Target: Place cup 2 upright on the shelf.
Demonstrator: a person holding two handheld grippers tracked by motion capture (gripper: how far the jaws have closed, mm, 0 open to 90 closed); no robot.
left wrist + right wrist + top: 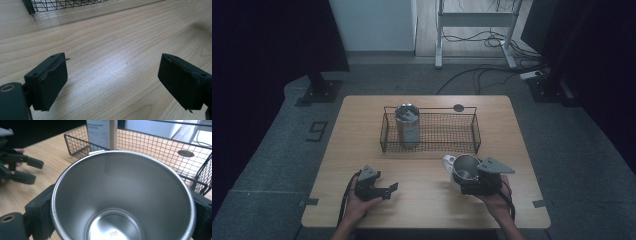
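Silver steel cup (122, 202), black wire-mesh basket (472, 131); pale wood-grain table (112, 50), black claws

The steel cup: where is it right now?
In the high view the steel cup sits on the table's near right side, just in front of the wire basket, with the right gripper closed around it.

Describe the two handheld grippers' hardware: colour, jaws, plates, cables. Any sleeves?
Both are black. The left gripper has two blocky jaws faced with flat dark pads, their edges slightly frayed. The right gripper has the same blocky black jaws. Each carries a grey three-cornered plate on top and trails a black cable. Forearms are bare; no sleeves visible.
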